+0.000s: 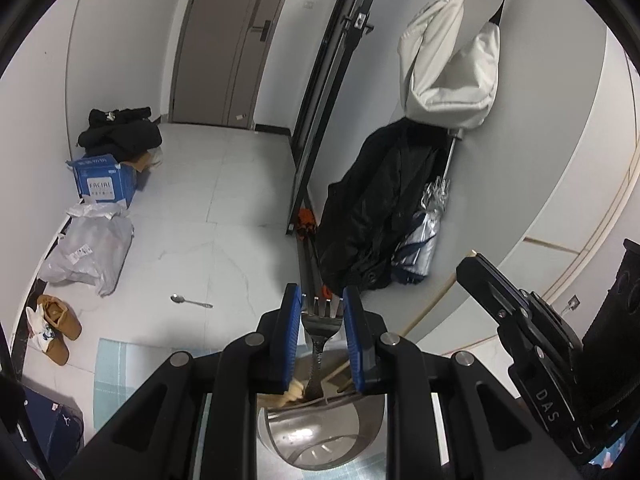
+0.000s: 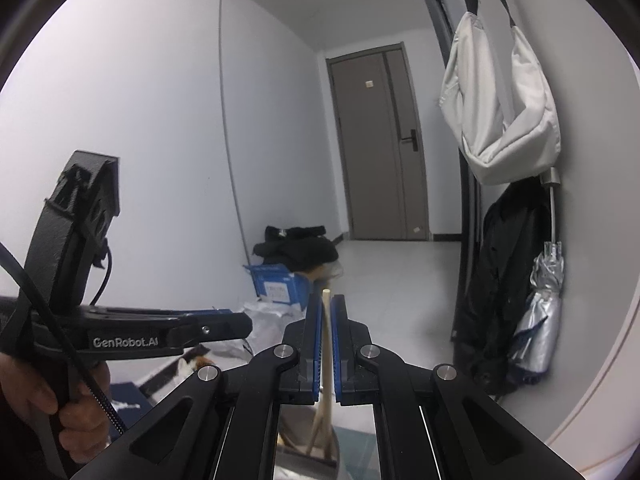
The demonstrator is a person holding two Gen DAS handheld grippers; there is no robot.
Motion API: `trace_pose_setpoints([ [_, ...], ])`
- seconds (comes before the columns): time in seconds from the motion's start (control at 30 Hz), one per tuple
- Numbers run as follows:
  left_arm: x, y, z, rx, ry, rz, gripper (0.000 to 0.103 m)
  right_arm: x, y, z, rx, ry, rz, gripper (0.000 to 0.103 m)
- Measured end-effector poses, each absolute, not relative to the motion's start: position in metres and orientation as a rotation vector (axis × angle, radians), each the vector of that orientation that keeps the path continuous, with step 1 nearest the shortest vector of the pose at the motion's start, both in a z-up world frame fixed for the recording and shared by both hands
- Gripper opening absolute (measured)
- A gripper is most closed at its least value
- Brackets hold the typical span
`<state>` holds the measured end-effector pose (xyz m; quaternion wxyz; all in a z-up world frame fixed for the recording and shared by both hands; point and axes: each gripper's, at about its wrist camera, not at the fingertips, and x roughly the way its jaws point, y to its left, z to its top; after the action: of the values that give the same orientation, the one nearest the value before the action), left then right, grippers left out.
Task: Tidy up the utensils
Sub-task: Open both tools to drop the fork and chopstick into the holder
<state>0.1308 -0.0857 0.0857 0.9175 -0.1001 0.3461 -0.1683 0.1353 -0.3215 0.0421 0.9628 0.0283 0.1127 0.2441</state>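
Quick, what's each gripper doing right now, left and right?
Left gripper: holding a fork between its fingers, above the metal cup.
Right gripper: shut on a wooden chopstick.
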Motion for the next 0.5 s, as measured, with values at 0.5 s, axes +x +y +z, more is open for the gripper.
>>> trace_pose_setpoints([
  [0.5, 0.132, -0.1, 0.054, -0.147, 0.895, -0.417, 0.017, 0.14, -0.317, -0.003, 0.054, 0.405, 0.538, 0.005],
])
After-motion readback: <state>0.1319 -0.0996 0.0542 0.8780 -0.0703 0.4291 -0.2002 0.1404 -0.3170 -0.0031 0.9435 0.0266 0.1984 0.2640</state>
